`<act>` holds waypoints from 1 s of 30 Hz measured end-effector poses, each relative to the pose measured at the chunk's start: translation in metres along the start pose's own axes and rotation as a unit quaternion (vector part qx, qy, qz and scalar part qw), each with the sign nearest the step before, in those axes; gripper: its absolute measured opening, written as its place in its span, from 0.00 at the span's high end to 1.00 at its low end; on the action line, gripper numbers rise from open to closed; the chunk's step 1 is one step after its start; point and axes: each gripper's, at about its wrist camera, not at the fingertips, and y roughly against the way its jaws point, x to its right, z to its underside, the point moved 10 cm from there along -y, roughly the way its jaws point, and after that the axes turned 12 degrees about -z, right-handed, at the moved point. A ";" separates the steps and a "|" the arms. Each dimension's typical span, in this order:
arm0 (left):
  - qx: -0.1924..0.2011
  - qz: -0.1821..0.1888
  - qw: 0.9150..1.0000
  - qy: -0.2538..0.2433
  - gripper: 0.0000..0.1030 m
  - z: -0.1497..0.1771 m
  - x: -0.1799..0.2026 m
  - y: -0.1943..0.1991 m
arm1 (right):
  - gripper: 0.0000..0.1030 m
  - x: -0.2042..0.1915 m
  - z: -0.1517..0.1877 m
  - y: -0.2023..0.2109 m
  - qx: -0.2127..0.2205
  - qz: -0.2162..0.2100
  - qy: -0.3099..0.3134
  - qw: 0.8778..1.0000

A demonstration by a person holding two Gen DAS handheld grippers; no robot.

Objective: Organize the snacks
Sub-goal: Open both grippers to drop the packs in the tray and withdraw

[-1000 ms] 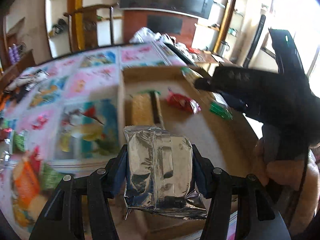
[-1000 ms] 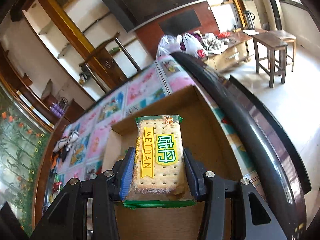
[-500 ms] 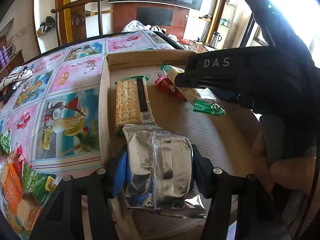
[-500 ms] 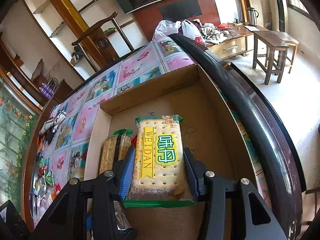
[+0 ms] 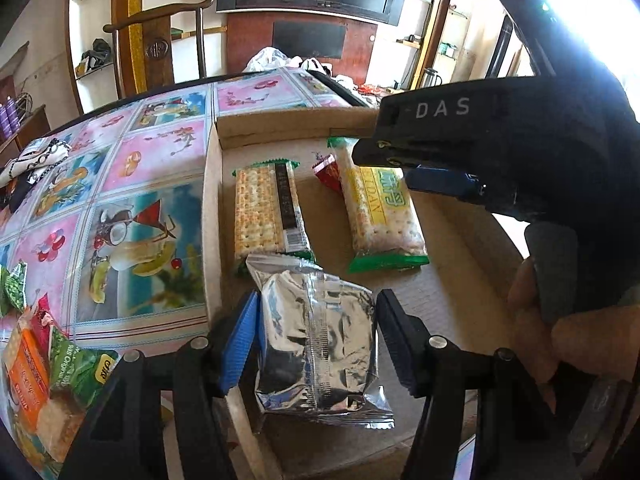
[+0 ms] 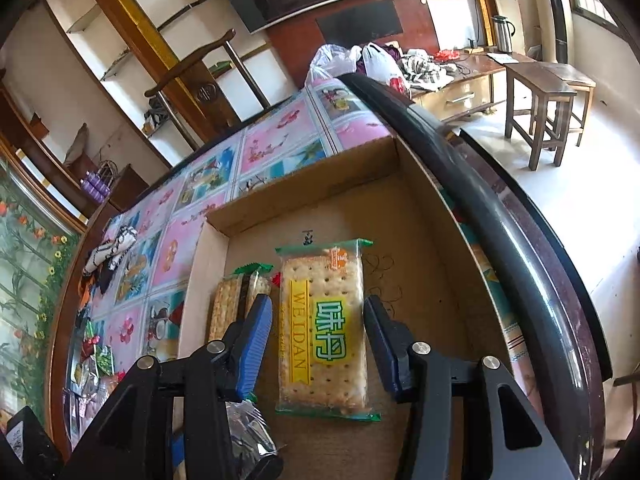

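Between the right tool's [image 6: 318, 334] parted jaws lies the cracker pack [image 6: 324, 328].

Two wrist cameras, both angled steeply down into one cardboard box [image 5: 280, 128].

Left view sits close over the box's near-left corner; right view looks from the right side. Both share the WEIDAN cracker pack [image 5: 380, 216] and the patterned tablecloth [image 6: 276, 148].
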 end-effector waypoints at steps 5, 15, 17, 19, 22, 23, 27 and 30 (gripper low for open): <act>0.008 -0.006 1.000 0.009 0.42 -0.006 -0.008 0.013 | 0.50 -0.011 -0.007 0.010 0.024 -0.018 0.005 1.000; 0.006 -0.029 0.997 0.069 0.42 -0.007 -0.070 0.036 | 0.48 -0.044 -0.005 0.010 0.036 -0.038 0.051 0.997; -0.002 -0.037 0.996 0.082 0.42 -0.002 -0.089 0.038 | 0.48 -0.048 -0.004 0.010 0.035 -0.041 0.059 0.997; -0.009 -0.056 0.993 0.099 0.42 0.007 -0.115 0.042 | 0.48 -0.055 -0.002 0.008 0.033 -0.046 0.070 0.996; -0.020 -0.075 0.988 0.133 0.42 0.020 -0.155 0.049 | 0.46 -0.065 0.001 0.008 0.032 -0.055 0.086 0.994; -0.023 -0.089 0.985 0.144 0.42 0.025 -0.168 0.052 | 0.45 -0.068 0.002 0.009 0.033 -0.057 0.092 0.994; -0.040 -0.140 0.971 0.191 0.42 0.045 -0.221 0.058 | 0.44 -0.073 0.005 0.007 0.033 -0.058 0.099 0.993; -0.064 -0.158 0.960 0.221 0.42 0.060 -0.244 0.051 | 0.43 -0.074 0.006 0.005 0.030 -0.059 0.099 0.993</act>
